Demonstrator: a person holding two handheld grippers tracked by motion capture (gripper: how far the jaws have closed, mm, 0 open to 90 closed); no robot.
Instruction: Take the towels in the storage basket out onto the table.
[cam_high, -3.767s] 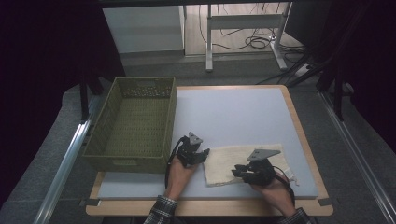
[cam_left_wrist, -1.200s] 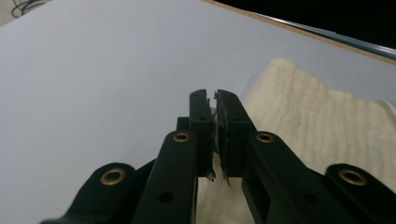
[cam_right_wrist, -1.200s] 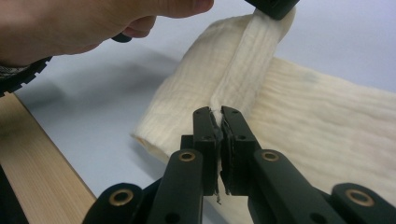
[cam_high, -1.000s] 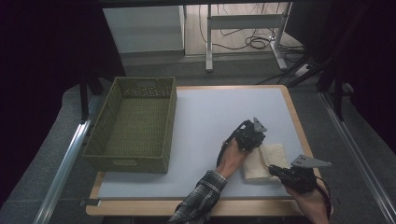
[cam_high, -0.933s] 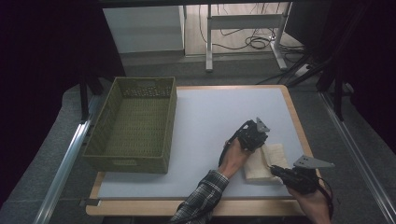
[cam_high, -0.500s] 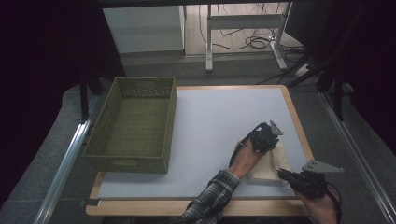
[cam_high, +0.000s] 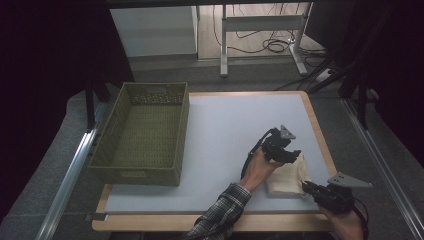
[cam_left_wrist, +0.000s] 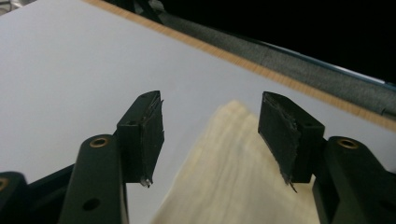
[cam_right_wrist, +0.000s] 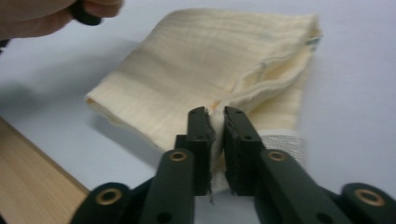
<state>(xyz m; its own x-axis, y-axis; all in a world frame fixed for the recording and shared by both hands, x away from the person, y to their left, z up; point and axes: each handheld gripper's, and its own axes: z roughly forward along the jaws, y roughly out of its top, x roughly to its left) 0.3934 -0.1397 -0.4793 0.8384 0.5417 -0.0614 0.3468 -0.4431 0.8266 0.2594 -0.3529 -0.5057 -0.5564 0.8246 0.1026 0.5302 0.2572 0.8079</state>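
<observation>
While the left gripper (cam_high: 286, 150) hangs over the far part of the folded cream cloth (cam_high: 287, 179), its two jaws stand apart, and they have just been opening. In the left gripper view the cloth (cam_left_wrist: 233, 172) lies under the gap between the jaws and reaches forward to a pointed end just ahead of the pads; the pads do not press on it. Beyond this point of the cloth there is bare white table surface (cam_left_wrist: 70, 60), and then the wooden edge of the table.

The right gripper (cam_high: 311, 188) comes from the near side of the cloth. Its jaws are almost together and they clamp a thin fold of the cloth's edge between the pads, as the right gripper view (cam_right_wrist: 215, 126) shows; they have opened a little just now, but the fabric is pinched between them. From this grip the cloth (cam_right_wrist: 210, 65) spreads forward and away, folded in several layers, with a small tag at its far right corner. At the upper left of that view, beyond the cloth, the person's left hand (cam_right_wrist: 56, 14) is seen.

In the high view the cloth lies between the two grippers, near the right edge of the table. The green woven basket (cam_high: 142, 132) stands well apart, far to the left of both grippers.
</observation>
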